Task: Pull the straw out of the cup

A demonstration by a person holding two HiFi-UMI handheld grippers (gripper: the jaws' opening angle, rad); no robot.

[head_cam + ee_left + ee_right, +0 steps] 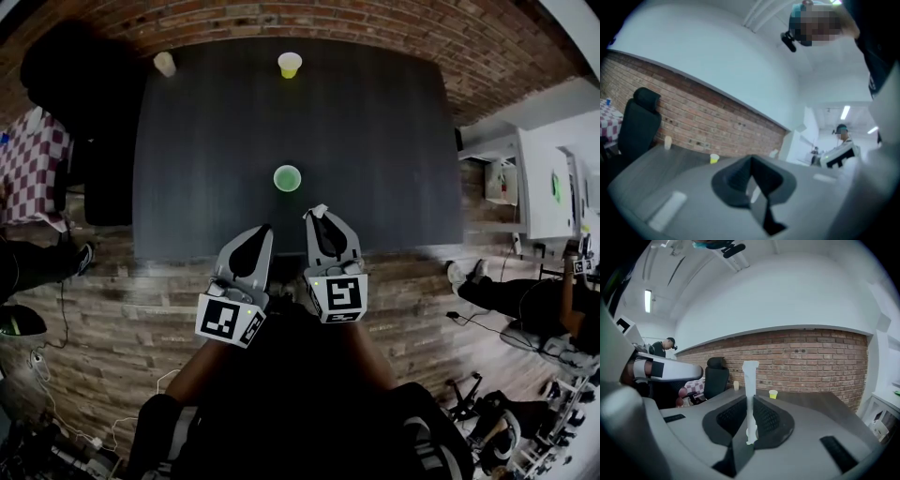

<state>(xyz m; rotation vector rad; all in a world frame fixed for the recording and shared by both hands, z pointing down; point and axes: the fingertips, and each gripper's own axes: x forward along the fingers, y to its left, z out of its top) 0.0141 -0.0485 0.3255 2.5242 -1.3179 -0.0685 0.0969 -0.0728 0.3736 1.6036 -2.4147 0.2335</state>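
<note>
Your right gripper point(750, 403) pinches the thin white straw point(750, 380) between its fingers, and the straw stands upright with its top above the fingertips. You hold it over the near edge of the dark table point(375, 141), apart from the round light-green cup point(287, 178) at the table's middle. Your left gripper point(751, 164) sits beside it, fingers pressed together on nothing.
</note>
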